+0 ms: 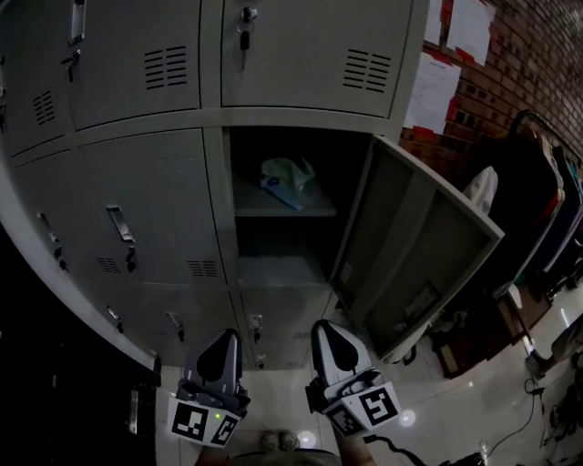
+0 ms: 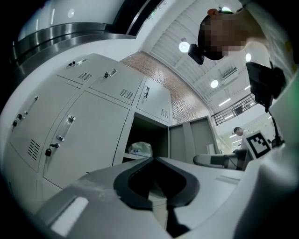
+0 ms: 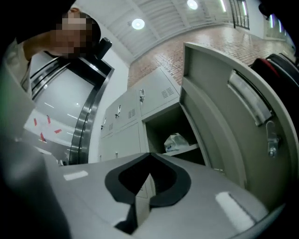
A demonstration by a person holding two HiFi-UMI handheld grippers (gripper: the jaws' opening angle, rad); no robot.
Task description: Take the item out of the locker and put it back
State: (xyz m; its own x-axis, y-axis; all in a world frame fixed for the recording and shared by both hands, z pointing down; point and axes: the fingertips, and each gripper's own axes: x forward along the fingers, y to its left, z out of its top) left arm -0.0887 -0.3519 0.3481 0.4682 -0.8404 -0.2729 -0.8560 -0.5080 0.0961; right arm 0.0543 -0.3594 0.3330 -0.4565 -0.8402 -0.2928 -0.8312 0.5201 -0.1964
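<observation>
A crumpled pale plastic bag (image 1: 287, 177) lies on the shelf (image 1: 284, 207) inside the open locker compartment, whose door (image 1: 410, 246) swings out to the right. Both grippers hang low in front of the lockers, well below and short of the bag. My left gripper (image 1: 221, 339) is shut with nothing in it, and so is my right gripper (image 1: 325, 326). The left gripper view shows the bag (image 2: 140, 148) beyond the closed tips of that gripper (image 2: 153, 158). In the right gripper view the bag (image 3: 176, 141) sits up and right of that gripper's closed tips (image 3: 149, 153).
Closed grey locker doors (image 1: 150, 205) fill the left and top, some with keys (image 1: 244, 27) in their locks. A brick wall with pinned papers (image 1: 434, 91) and a rack of dark clothes (image 1: 537, 200) stand to the right. The person's shoes (image 1: 278, 441) show on the tiled floor.
</observation>
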